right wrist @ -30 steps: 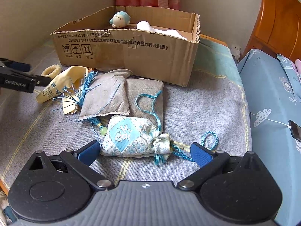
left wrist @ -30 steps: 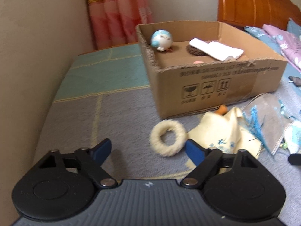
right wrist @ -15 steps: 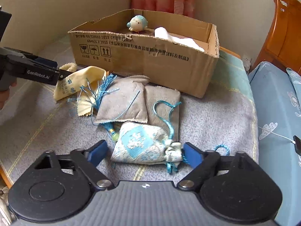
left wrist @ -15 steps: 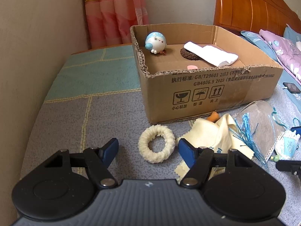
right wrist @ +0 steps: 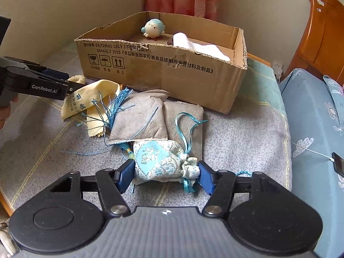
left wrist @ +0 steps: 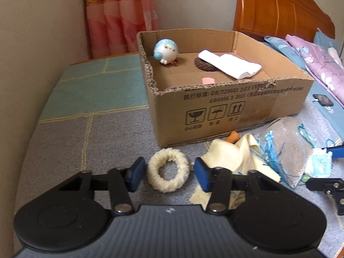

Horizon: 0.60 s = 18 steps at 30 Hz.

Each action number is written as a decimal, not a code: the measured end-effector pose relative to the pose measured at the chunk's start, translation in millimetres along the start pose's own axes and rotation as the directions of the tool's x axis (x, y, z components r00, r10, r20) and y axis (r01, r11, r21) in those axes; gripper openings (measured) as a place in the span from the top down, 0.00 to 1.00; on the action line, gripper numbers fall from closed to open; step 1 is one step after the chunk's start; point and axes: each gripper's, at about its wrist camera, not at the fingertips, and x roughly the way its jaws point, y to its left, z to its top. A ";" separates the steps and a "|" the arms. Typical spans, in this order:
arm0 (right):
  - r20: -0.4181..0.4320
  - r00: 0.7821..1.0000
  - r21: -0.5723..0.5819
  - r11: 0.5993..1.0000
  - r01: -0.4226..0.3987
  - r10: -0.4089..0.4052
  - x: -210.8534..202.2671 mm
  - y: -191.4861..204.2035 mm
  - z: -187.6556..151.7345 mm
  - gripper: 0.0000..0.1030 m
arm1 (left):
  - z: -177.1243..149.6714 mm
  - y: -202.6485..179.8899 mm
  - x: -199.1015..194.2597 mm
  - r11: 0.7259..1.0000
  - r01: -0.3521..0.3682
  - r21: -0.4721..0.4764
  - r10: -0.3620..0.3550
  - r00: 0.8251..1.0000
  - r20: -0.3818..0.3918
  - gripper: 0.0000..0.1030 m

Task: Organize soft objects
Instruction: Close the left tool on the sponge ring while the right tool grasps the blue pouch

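in box: plush toy (left wrist: pixel 166 50), brown pad (left wrist: pixel 205 64), white cloth (left wrist: pixel 231 66) inside cardboard box (left wrist: pixel 225 111)
left gripper (left wrist: pixel 167 173): spread wide, straddling cream ring (left wrist: pixel 168 172), no squeeze
right gripper (right wrist: pixel 165 175): pads flanking blue sachet (right wrist: pixel 164 162), grip unconfirmed
left on bed: yellow cloth (right wrist: pixel 94 99), grey pouches (right wrist: pixel 154 118)

Soft, even daylight fills both views, with only faint shadows and no glare. Fisheye distortion bends the edges and darkens the corners; the left view is slightly soft throughout.
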 end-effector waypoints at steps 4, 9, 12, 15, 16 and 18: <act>0.002 1.000 -0.004 1.000 0.013 -0.013 -1.4 0.8 -0.4 0.43 | 0.3 -3.6 -1.7 1.000 0.003 0.006 -0.003 1.000 -0.009 0.65; 0.001 1.000 0.001 1.000 0.027 -0.027 -6.1 -1.7 -2.3 0.49 | -1.1 -5.5 -7.7 1.000 -0.004 0.020 0.004 1.000 -0.019 0.69; 0.008 1.000 0.005 1.000 0.022 -0.022 -10.0 -3.6 -2.6 0.50 | -2.4 -4.8 -16.6 1.000 -0.006 0.029 0.007 1.000 -0.019 0.69; 0.011 1.000 0.007 1.000 0.020 -0.021 -14.8 -4.9 -2.6 0.51 | -3.1 -4.2 -28.4 0.999 -0.006 0.040 0.007 1.000 -0.016 0.69; 0.013 1.000 0.007 1.000 0.017 -0.017 -17.0 -5.3 -2.9 0.51 | -3.3 -4.2 -31.8 0.999 -0.007 0.044 0.008 1.000 -0.014 0.69; 0.016 1.000 0.007 1.000 0.012 -0.013 -22.0 -6.6 -3.5 0.51 | -3.4 -4.5 -39.3 0.999 -0.008 0.050 0.009 1.000 -0.012 0.69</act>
